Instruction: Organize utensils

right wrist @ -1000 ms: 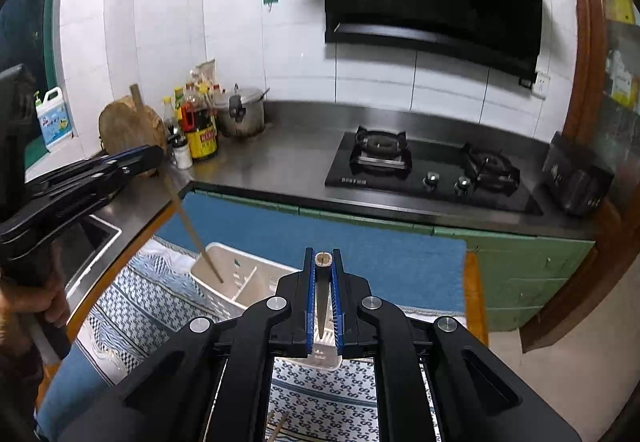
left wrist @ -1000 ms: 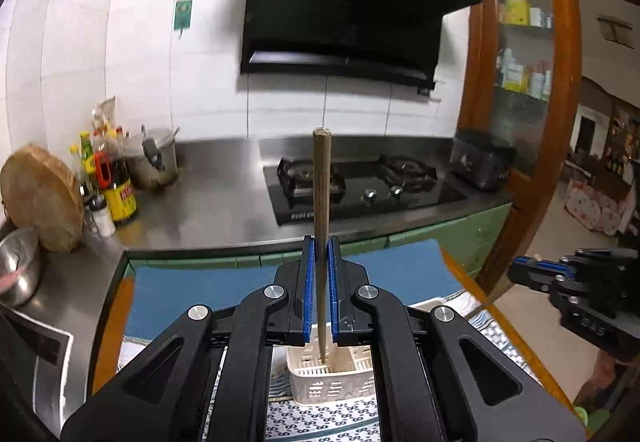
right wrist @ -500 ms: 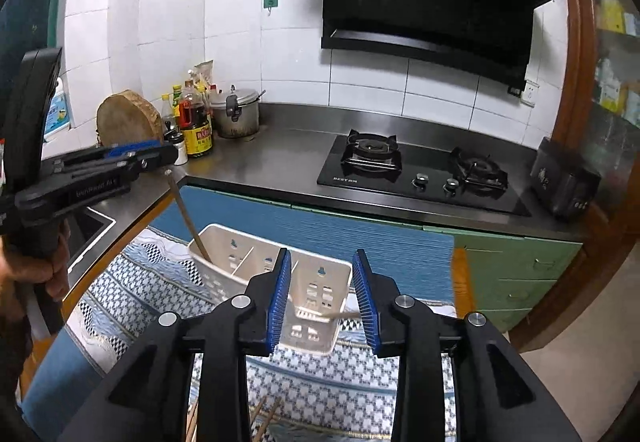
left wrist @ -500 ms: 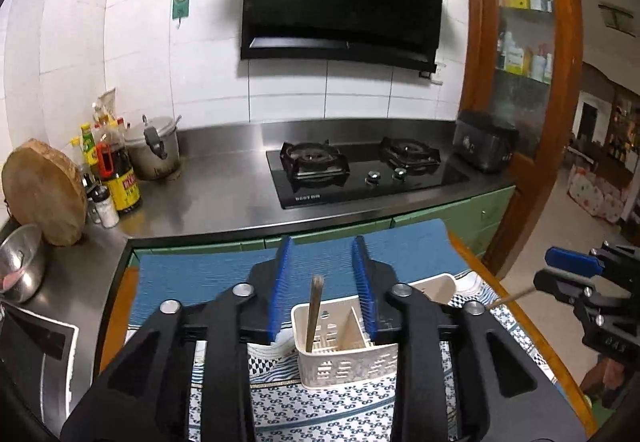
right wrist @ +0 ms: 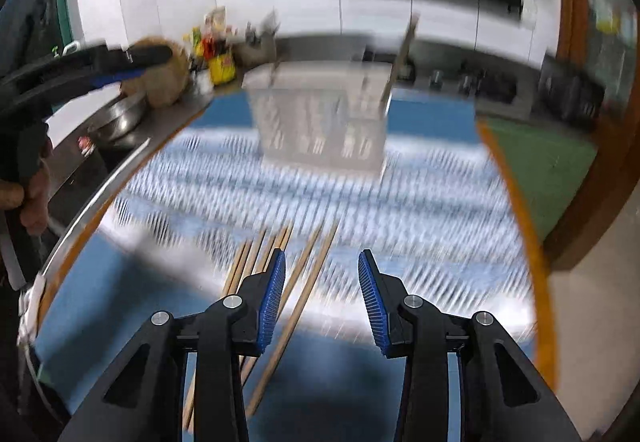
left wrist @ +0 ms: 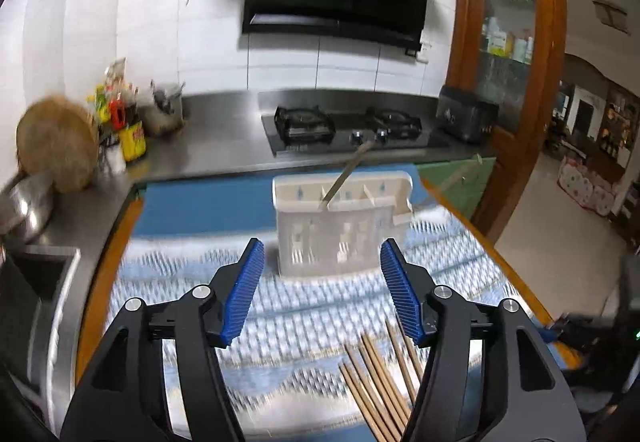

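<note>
A white slotted utensil holder [left wrist: 340,222] stands on the blue patterned cloth [left wrist: 300,314]; it also shows, blurred, in the right wrist view [right wrist: 320,118]. A wooden chopstick [left wrist: 346,174] leans in it, and another chopstick [right wrist: 400,58] shows in it from the right wrist view. Several loose chopsticks [left wrist: 380,382] lie on the cloth near me, also in the right wrist view [right wrist: 280,274]. My left gripper [left wrist: 322,290] is open and empty, short of the holder. My right gripper [right wrist: 322,298] is open and empty, low over the loose chopsticks.
A steel counter holds a gas hob [left wrist: 348,126], sauce bottles [left wrist: 128,126], a pot, a round wooden board [left wrist: 56,146] and a steel bowl [left wrist: 24,206]. A sink [left wrist: 32,282] lies at the left. The table's wooden edge [right wrist: 524,226] runs along the right.
Both grippers let go of their chopsticks into the holder, opened wider and pulled back and down towards the loose chopsticks. The right wrist view is now blurred by motion.
</note>
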The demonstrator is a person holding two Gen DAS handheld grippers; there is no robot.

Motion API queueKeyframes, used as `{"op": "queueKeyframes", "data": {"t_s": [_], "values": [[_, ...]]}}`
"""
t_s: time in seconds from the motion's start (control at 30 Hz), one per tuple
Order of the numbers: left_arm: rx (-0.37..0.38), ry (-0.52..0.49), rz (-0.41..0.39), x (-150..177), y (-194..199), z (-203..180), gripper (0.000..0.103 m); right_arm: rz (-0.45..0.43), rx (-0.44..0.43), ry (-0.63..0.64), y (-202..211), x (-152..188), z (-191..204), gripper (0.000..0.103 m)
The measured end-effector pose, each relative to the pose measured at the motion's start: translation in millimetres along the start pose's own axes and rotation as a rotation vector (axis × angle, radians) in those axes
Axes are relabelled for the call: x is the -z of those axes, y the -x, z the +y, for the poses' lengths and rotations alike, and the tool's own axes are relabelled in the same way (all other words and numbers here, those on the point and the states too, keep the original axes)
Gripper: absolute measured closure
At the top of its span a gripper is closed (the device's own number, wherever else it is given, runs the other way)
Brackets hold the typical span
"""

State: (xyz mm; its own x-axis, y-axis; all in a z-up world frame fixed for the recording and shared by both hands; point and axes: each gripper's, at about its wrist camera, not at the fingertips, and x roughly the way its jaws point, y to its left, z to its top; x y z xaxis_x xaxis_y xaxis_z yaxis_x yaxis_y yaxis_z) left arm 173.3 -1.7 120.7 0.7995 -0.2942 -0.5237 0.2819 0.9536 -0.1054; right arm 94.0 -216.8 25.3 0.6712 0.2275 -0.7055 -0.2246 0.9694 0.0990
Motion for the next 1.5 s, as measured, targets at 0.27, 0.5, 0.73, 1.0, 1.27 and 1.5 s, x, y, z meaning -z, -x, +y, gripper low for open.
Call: {"op": "queueKeyframes", "data": {"t_s": [0.27,0.5,0.73,1.0,1.27,1.5], "values": [[-0.022,0.074,0.056,64,7,12,0.034,0.081,-0.012,-0.082,-21,64,22,0.077],[-0.055,0.110,0.098,99,6,20,0.030,0.116,0.000,-0.102,-40,76,34,0.084],[-0.077,0.118,0.129,120,3,28,0.026,0.143,0.024,-0.097,-55,78,44,0.088],[-0.090,0.107,0.177,135,-1,26,0.024,0.140,0.066,-0.077,-58,80,45,0.094],[-0.080,0.081,0.282,166,-8,3,0.023,0.124,0.079,-0.093,-47,87,27,0.095],[-0.087,0.068,0.365,193,-14,-22,0.023,0.106,0.065,-0.110,-33,98,10,0.096]]}}
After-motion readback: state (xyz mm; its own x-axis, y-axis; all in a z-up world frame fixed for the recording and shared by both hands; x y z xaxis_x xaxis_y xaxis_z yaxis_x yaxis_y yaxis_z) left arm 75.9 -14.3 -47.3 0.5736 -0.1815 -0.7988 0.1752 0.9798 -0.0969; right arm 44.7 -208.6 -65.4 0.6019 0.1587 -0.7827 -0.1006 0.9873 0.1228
